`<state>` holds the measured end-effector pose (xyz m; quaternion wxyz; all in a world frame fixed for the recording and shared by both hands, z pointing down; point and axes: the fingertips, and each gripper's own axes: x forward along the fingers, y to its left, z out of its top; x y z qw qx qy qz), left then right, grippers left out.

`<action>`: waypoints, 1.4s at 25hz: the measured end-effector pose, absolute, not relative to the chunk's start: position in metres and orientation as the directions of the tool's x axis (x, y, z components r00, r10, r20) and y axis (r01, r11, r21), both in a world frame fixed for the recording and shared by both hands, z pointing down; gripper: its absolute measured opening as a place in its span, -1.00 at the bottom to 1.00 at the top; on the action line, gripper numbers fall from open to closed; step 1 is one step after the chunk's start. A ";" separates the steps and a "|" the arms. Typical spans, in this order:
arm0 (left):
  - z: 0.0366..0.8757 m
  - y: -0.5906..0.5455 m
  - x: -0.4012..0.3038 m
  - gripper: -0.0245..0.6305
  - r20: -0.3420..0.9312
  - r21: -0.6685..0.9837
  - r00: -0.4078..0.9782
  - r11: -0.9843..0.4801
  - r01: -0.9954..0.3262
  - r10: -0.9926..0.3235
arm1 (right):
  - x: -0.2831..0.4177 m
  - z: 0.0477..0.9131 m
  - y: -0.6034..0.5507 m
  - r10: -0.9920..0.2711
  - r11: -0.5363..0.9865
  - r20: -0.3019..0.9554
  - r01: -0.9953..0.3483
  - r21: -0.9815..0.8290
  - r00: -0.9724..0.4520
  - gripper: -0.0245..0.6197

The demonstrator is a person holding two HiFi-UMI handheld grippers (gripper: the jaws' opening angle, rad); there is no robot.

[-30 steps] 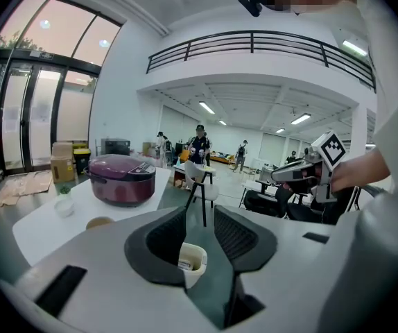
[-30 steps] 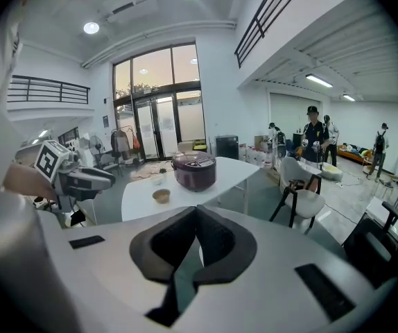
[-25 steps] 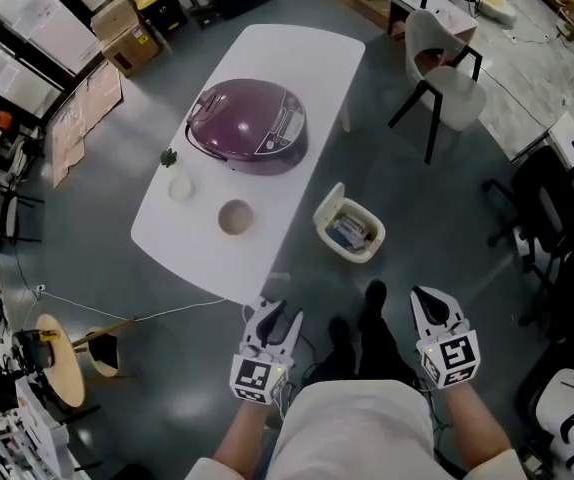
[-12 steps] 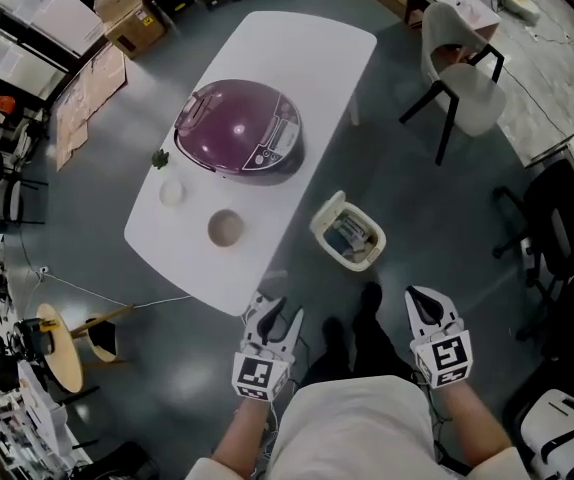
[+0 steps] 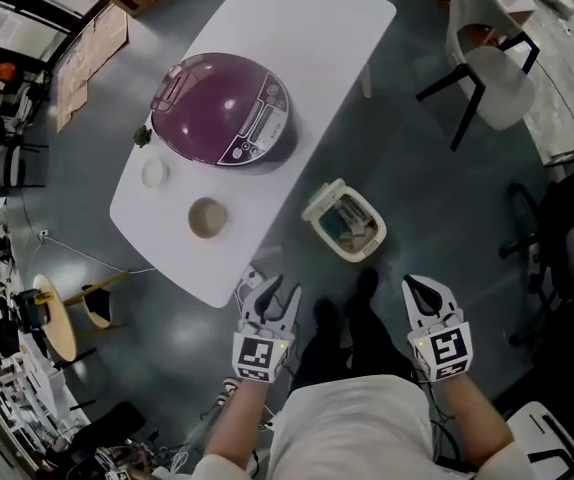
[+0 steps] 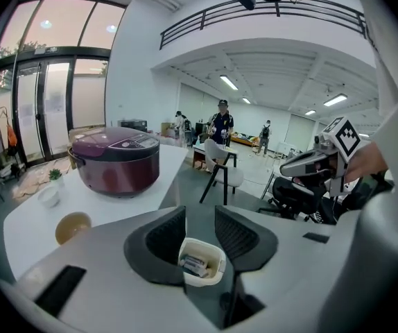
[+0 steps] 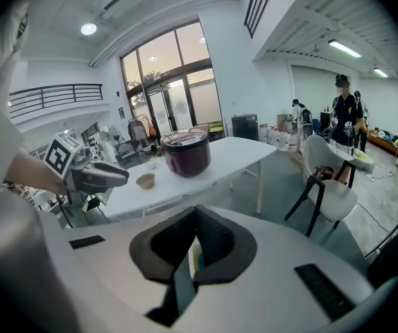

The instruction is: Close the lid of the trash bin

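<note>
Trash bin: stood on the floor just beside the white table, ahead of both grippers and well apart from them; rubbish is seen inside.
Lid: raised on the bin's table side, not yet closed.
Left gripper: jaws spread, nothing held; the bin is framed between them, far off.
Right gripper: tips pressed together, nothing pinched.
Risk, bin: likely shoved or tipped if the lid is pushed sideways instead of down over its hinge.
Risk, table: its edge may be struck by the left gripper on approach.
</note>
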<state>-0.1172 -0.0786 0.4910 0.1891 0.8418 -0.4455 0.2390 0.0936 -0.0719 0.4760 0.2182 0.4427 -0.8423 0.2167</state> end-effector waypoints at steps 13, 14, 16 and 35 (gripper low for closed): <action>0.585 -0.136 -0.098 -0.44 0.680 0.039 0.425 -0.550 -0.834 -0.597 | 0.101 0.537 -0.109 -0.630 0.471 0.589 -0.852 -0.229 -0.507 -0.89; 0.592 -0.141 -0.099 -0.44 0.685 0.035 0.425 -0.555 -0.831 -0.592 | 0.099 0.542 -0.111 -0.627 0.464 0.597 -0.855 -0.230 -0.501 -0.89; 0.606 -0.151 -0.102 -0.44 0.691 0.035 0.428 -0.564 -0.825 -0.583 | 0.094 0.551 -0.116 -0.617 0.456 0.615 -0.860 -0.229 -0.491 -0.89; 0.788 -0.207 -0.110 -0.29 0.829 0.004 0.347 -0.616 -0.787 -0.439 | 0.066 0.641 -0.139 -0.632 0.323 0.650 -0.906 -0.273 -0.421 -0.89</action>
